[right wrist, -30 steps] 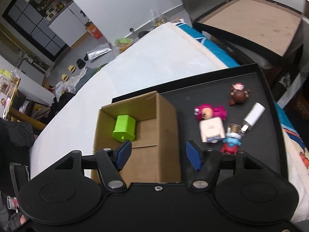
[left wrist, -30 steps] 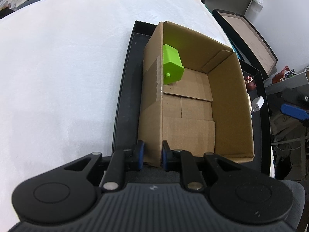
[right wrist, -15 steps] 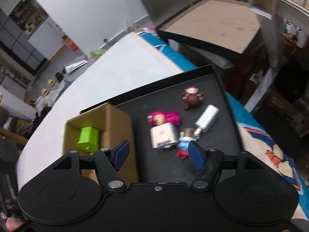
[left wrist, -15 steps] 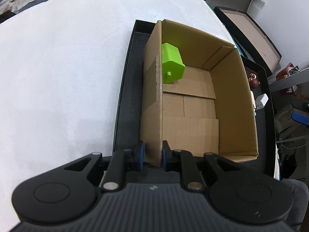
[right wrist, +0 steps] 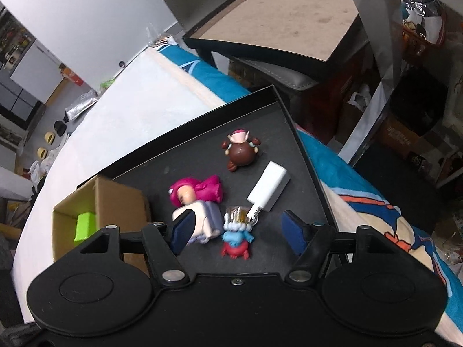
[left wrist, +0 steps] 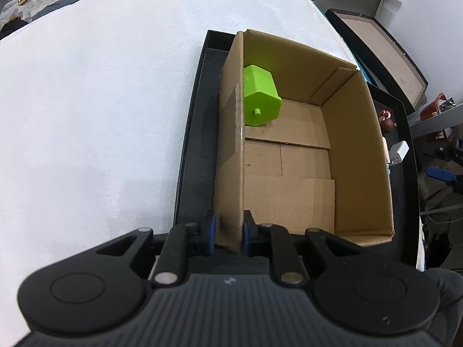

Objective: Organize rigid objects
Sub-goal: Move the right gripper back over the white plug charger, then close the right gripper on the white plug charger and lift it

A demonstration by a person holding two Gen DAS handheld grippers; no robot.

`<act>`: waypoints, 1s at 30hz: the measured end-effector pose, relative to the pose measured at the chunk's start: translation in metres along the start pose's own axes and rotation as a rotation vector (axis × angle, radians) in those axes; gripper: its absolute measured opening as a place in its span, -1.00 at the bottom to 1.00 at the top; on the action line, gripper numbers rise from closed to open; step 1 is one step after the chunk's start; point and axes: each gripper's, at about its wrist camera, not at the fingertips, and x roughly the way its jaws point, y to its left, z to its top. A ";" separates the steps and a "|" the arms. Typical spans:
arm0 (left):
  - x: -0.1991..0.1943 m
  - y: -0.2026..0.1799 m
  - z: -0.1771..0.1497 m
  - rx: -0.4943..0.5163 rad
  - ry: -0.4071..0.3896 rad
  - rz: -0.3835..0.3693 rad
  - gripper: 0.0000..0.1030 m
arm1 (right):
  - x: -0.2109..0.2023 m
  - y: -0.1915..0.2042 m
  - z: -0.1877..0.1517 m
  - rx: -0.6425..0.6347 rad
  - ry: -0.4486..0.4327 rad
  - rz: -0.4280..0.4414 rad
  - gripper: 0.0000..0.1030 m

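Observation:
My left gripper (left wrist: 228,235) is shut on the near left wall of the open cardboard box (left wrist: 358,156), which stands on a black tray (left wrist: 191,133). A green plastic block (left wrist: 260,101) lies in the box's far left corner. My right gripper (right wrist: 238,232) is open and empty above the tray (right wrist: 306,156), over a blue and red figure (right wrist: 235,240). Beside it lie a pink-haired figure (right wrist: 202,192), a white boxy toy (right wrist: 207,219), a white charger (right wrist: 269,189) and a brown figure (right wrist: 241,151). The box (right wrist: 115,196) and block (right wrist: 84,227) show at left.
The tray sits on a white padded table (left wrist: 95,95). A blue patterned cloth (right wrist: 361,190) lies along the tray's right side. A framed board (right wrist: 289,20) on a stool and floor clutter stand beyond the table's edge.
My right gripper has swung right and come down closer over the toys on the tray. My left gripper keeps its hold on the box wall, and the box has barely shifted.

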 end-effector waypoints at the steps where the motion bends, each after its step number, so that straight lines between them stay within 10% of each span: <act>1: 0.000 0.000 0.000 0.001 0.003 0.001 -0.66 | 0.003 -0.002 0.002 0.004 -0.001 -0.008 0.26; 15: 0.010 -0.005 0.004 0.005 0.022 0.025 -0.66 | 0.060 -0.008 0.019 0.058 0.046 -0.110 -0.02; 19: 0.010 -0.004 0.004 0.004 0.020 0.027 -0.66 | 0.072 -0.008 0.017 0.059 0.083 -0.151 -0.60; 30: 0.006 -0.001 0.003 0.002 0.012 0.018 -0.69 | 0.046 0.003 0.009 0.038 0.069 -0.123 -0.60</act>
